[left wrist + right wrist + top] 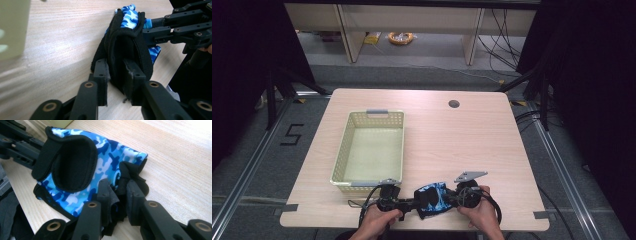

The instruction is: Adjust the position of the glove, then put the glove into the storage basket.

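A fingerless glove (432,197) in blue camouflage with black trim lies near the table's front edge, between my two grippers. In the left gripper view, my left gripper (115,68) pinches the glove's black cuff edge (127,42), and the right gripper (160,30) reaches in from the far side. In the right gripper view, my right gripper (117,188) is shut on the bunched black fabric at the glove's finger end (105,157). The left gripper (25,152) is at that view's upper left. From above, the left gripper (414,200) and right gripper (452,197) face each other across the glove.
A pale yellow-green plastic basket (341,150) with grey handles stands left of centre on the wooden table (462,145), just behind my left hand. A round cable hole (454,104) sits at the back right. The table's front edge is right under both hands.
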The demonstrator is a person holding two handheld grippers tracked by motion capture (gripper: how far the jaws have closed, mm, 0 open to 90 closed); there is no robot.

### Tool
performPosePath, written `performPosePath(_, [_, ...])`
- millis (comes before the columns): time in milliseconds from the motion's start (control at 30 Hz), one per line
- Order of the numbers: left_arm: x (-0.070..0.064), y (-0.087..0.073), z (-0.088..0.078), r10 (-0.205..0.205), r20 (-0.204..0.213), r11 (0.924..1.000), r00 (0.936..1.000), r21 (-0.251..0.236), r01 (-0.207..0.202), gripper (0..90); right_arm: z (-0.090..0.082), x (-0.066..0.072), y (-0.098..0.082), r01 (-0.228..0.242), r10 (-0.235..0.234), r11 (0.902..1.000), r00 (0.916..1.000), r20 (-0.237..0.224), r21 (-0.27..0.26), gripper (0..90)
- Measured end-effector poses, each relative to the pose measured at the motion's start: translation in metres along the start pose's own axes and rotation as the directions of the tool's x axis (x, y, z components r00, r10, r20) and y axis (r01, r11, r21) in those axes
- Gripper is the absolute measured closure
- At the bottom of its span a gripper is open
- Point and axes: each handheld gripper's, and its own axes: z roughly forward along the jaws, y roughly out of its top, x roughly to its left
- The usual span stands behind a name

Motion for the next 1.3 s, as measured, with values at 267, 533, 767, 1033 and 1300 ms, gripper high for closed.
performPosePath(267, [0.0,0.001,0.003,0.022,0.02,0.9997,0.9996,-0.014,-0.022,83.9,-0.001,-0.001,-0.003,-0.016,0.016,0.9993,0.9999,0.005,-0.033,80.9])
performPosePath(533, [-0.004,0.002,-0.001,0.031,0.04,0.9987,0.9987,-0.042,-0.029,86.2,-0.005,0.0,-0.002,-0.016,0.016,0.9985,0.9998,-0.011,-0.052,82.6])
performPosePath(767, [-0.013,0.009,-0.02,0.083,0.056,0.993,0.9949,-0.088,-0.078,86.1,-0.024,0.003,0.001,-0.044,0.033,0.9904,0.9957,-0.087,-0.131,83.0])
performPosePath(1033, [-0.018,0.012,-0.038,0.113,0.069,0.9873,0.9912,-0.121,-0.104,85.6,-0.041,0.021,0.007,-0.005,-0.011,0.9822,0.9965,-0.083,-0.188,83.0])
performPosePath(1300, [-0.022,0.018,-0.053,0.135,0.083,0.9855,0.9874,-0.115,-0.125,85.5,-0.053,0.035,0.012,0.009,-0.028,0.9774,0.9959,-0.086,-0.211,83.0])
